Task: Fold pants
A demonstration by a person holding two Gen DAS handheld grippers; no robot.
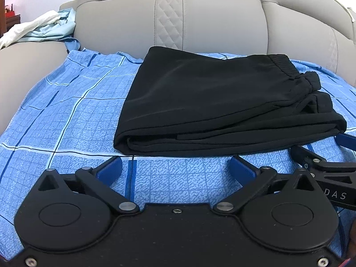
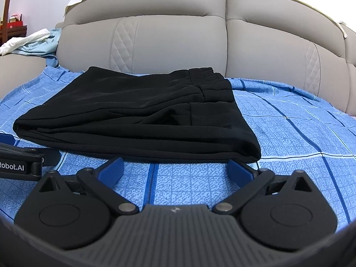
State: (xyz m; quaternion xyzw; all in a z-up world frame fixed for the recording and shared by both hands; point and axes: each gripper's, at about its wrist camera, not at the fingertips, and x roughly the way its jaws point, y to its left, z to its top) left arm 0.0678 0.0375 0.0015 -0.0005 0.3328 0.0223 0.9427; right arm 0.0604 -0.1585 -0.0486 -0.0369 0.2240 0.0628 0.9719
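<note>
The black pants (image 1: 213, 102) lie folded into a compact stack on a blue checked bedsheet (image 1: 66, 111), directly ahead of both claws. The elastic waistband (image 1: 287, 71) sits on top of the stack, on the side away from the claws; the layered folded edges face the claws.

Left gripper (image 1: 176, 166): released. Both blue-padded fingers are spread wide, with only bedsheet between them. The claw is pitched downward toward the sheet, low over it, with the near edge of the pants just beyond the fingertips and apart from them.

Right gripper (image 2: 175, 166): released. The fingers are spread wide, nothing between them. It is also pitched downward, low over the sheet. Its right finger (image 2: 241, 170) lies just beside the near right corner of the pants; contact cannot be determined.

The two claws are side by side; each appears at the edge of the other's view.

Beyond the pants stands a grey padded headboard (image 2: 178, 40). Far left of the claws, light blue and white clothing (image 1: 44, 29) lies bunched.
</note>
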